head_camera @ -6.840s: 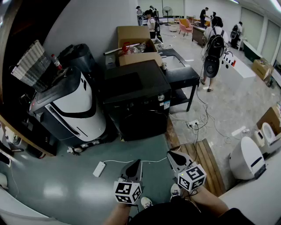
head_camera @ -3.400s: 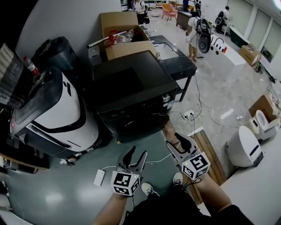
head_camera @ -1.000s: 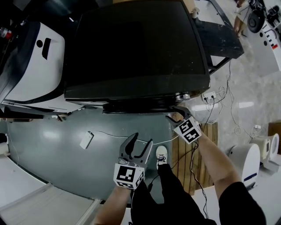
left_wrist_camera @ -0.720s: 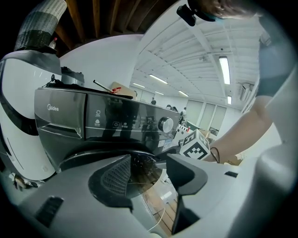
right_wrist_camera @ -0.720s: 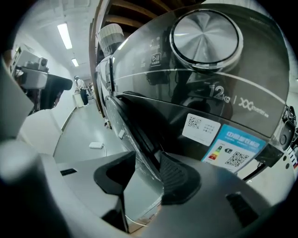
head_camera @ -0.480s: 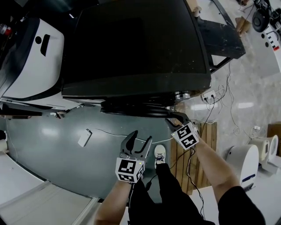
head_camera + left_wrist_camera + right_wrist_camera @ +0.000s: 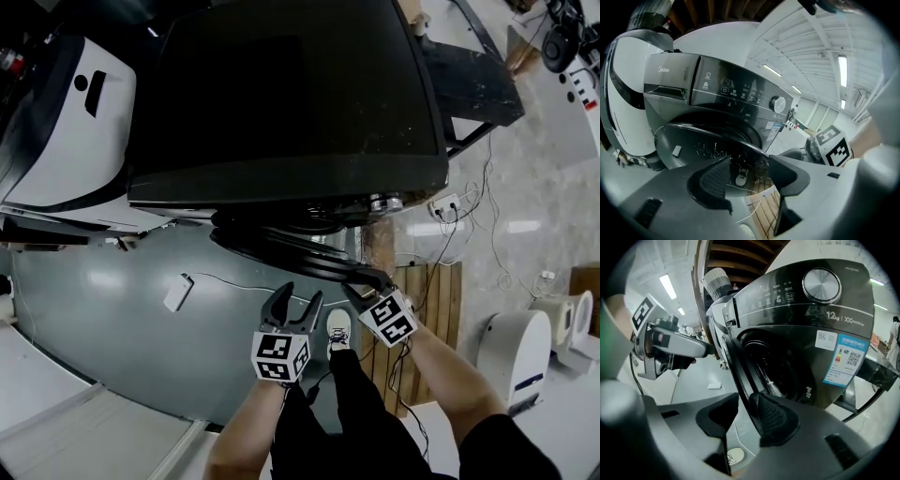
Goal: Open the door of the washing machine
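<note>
The black front-loading washing machine fills the upper head view, and its control panel and dial show in the gripper views. Its round door stands partly swung out from the drum opening. My right gripper has just been closing, and its pads now pinch the door's free rim, which runs between the jaws of the right gripper. My left gripper has just been opening and hangs in front of the door glass with nothing between its jaws, as the left gripper view confirms.
A white and black appliance stands against the machine's left side. A white power strip with cable lies on the grey floor. Wooden slats, a black table and a white unit are to the right. The person's shoe is below the door.
The door has swung out from the machine's front. The right gripper, closed on its rim, moved toward the person with it. The left gripper sank a little and opened wider.
</note>
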`<action>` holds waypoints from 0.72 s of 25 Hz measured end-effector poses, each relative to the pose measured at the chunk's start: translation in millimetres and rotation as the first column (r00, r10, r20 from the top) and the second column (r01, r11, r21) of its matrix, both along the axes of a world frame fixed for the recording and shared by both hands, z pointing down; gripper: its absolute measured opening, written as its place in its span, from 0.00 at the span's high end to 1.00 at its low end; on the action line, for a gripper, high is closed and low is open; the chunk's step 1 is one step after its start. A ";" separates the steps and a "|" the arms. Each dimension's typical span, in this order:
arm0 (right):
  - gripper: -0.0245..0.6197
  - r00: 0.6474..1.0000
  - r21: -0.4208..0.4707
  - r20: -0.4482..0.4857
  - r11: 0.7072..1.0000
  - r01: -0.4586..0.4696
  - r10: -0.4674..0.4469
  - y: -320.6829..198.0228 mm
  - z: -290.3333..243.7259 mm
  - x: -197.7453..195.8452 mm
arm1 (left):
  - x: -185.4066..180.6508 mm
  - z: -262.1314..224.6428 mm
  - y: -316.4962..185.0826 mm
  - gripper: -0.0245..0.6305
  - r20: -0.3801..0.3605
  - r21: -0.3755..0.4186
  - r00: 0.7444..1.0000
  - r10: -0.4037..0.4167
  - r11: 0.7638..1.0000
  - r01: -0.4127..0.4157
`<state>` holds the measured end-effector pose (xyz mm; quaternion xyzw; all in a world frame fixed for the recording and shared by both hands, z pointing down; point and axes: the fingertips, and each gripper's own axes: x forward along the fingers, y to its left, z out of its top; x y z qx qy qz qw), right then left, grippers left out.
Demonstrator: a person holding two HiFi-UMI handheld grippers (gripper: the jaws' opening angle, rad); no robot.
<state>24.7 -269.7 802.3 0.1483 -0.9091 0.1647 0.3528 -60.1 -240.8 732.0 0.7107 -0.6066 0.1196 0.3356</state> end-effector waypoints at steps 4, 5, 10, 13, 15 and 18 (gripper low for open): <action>0.73 0.999 -0.052 0.031 0.998 0.030 -0.028 25.0 -2.3 -0.2 | 0.0 7.2 6.1 0.57 -0.010 -0.015 1.000 -0.017 1.000 0.016; 0.73 0.999 -0.058 0.041 0.998 0.034 -0.031 29.9 -3.4 1.4 | -0.3 8.5 8.2 0.57 -0.012 -0.019 1.000 -0.019 1.000 0.019; 0.71 0.993 -0.094 0.116 0.995 0.040 -0.029 55.3 -21.6 1.9 | -2.7 12.1 25.5 0.57 -0.021 -0.040 0.999 -0.026 0.999 0.025; 0.71 0.984 -0.114 0.180 0.993 0.042 -0.021 63.3 -42.0 -5.6 | -7.1 12.7 37.0 0.57 -0.036 -0.053 0.998 -0.054 0.997 0.052; 0.71 0.978 -0.117 0.210 0.993 0.031 -0.006 64.8 -53.3 -10.6 | -9.2 12.7 45.5 0.57 -0.039 -0.059 0.997 -0.068 0.996 0.066; 0.71 0.970 -0.118 0.240 0.993 0.004 0.025 61.0 -65.0 -18.4 | -14.3 13.2 57.3 0.57 -0.035 -0.071 0.996 -0.078 0.995 0.076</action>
